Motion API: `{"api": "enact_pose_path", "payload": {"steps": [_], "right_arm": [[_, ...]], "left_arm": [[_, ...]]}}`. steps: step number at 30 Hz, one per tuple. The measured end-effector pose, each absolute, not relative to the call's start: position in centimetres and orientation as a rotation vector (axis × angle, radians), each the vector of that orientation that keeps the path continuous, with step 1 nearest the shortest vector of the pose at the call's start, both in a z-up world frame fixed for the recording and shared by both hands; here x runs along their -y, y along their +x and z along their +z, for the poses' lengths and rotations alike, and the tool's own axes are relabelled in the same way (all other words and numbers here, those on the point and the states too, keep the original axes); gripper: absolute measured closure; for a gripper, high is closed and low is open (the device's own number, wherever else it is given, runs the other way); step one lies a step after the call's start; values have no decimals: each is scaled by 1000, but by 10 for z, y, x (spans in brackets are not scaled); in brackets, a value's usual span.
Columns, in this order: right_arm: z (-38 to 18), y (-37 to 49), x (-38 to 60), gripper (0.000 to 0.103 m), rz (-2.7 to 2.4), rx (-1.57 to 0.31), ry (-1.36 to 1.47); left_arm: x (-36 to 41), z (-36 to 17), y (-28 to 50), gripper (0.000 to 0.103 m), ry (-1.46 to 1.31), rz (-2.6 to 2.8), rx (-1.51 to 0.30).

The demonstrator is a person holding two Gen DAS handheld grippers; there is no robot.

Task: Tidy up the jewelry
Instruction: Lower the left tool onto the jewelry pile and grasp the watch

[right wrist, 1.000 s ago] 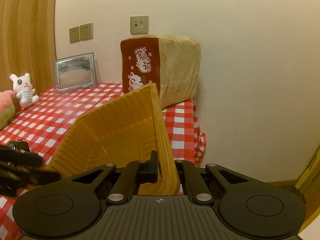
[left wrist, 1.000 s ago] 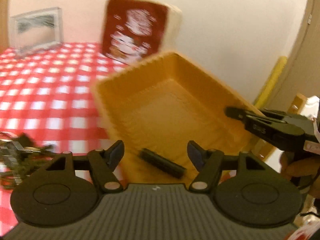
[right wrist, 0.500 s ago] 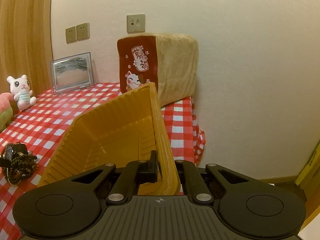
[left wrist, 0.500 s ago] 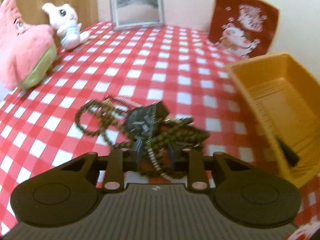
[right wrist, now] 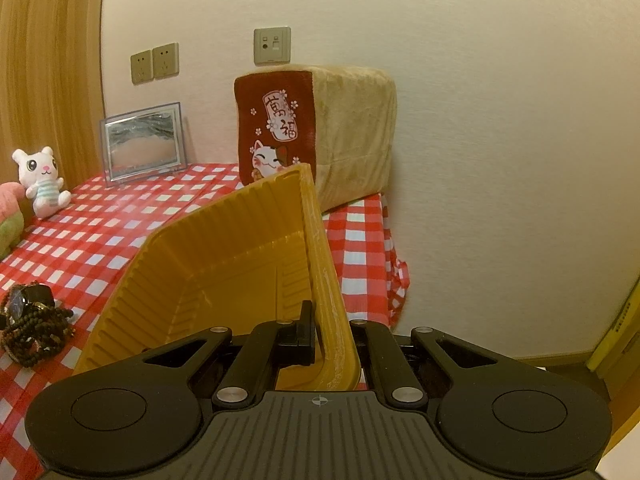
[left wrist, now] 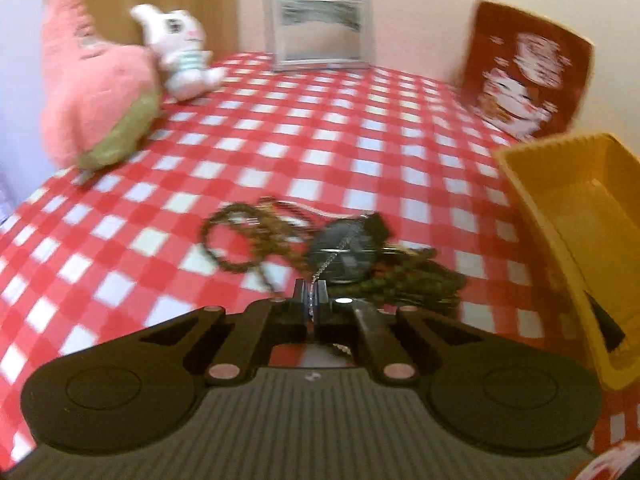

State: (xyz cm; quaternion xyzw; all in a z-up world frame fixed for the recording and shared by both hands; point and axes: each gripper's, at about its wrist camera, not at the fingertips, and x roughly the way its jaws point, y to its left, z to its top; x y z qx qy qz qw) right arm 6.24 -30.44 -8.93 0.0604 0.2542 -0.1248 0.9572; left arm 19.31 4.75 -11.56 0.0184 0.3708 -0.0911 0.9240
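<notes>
A tangle of dark bead necklaces with a round black pendant [left wrist: 344, 254] lies on the red checked tablecloth [left wrist: 280, 148]; it also shows at the left edge of the right wrist view [right wrist: 32, 326]. My left gripper [left wrist: 311, 300] is shut on a thin silver chain [left wrist: 326, 266] that runs up to the pile. My right gripper [right wrist: 326, 334] is shut on the near rim of the yellow tray [right wrist: 240, 264] and holds it tilted up. The tray also shows at the right of the left wrist view [left wrist: 580, 216].
A pink plush [left wrist: 92, 96] and a white bunny toy [left wrist: 180, 56] sit at the far left. A silver frame [left wrist: 320, 34] and a red cat cushion [left wrist: 524, 80] stand against the wall. The table's right edge drops off near the wall [right wrist: 396, 272].
My left gripper swung from the tray to the bead pile and closed on the silver chain. My right gripper keeps holding the tray's rim, nearly still.
</notes>
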Motion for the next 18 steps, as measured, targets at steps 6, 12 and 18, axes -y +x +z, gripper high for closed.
{"api": "enact_pose_path", "payload": {"steps": [6, 12, 18], "right_arm": [[-90, 62, 305, 98, -251, -524, 122], [-92, 62, 306, 98, -249, -533, 122], [-92, 62, 307, 98, -251, -534, 127]], "left_arm": [[-74, -121, 194, 99, -4, -67, -828], [-53, -109, 186, 76, 97, -176, -775], [-4, -97, 188, 59, 356, -339, -640]]}}
